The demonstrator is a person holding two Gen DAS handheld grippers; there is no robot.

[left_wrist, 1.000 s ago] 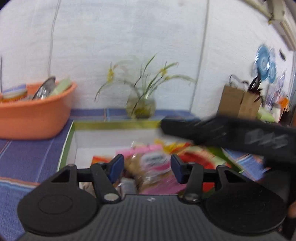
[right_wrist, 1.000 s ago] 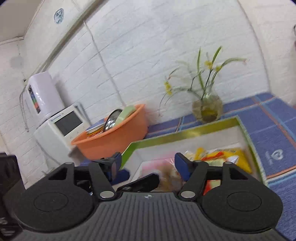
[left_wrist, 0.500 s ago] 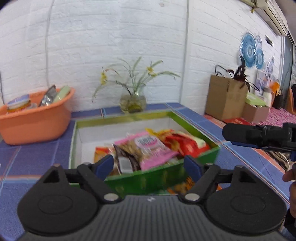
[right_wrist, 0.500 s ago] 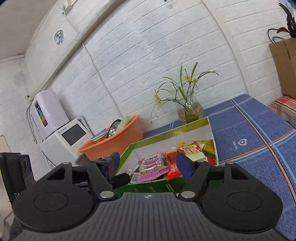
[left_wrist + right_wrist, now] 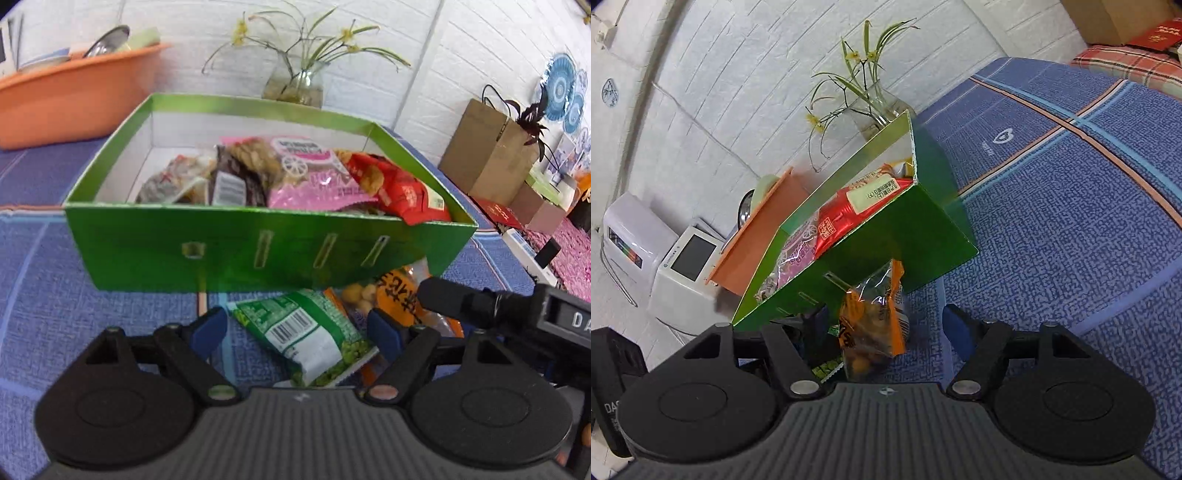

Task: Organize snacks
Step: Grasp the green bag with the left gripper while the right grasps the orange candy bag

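A green box (image 5: 166,251) holds several snack packets, among them a pink one (image 5: 317,173) and a red one (image 5: 399,192). It also shows in the right wrist view (image 5: 905,236). A green pea packet (image 5: 306,332) and an orange packet (image 5: 399,291) lie on the blue cloth in front of the box. My left gripper (image 5: 297,330) is open, with the green packet between its fingers. My right gripper (image 5: 886,325) is open, with the orange packet (image 5: 871,325) between its fingers. The right gripper's body (image 5: 517,314) shows at the right of the left wrist view.
An orange basin (image 5: 74,96) with dishes stands behind the box at the left. A glass vase with a plant (image 5: 295,81) stands behind the box. A white appliance (image 5: 676,273) is at the far left. Cardboard boxes (image 5: 487,155) stand at the right.
Both grippers have pulled back from over the box and dropped low to the cloth in front of it. The two loose packets have come into view between the fingers.
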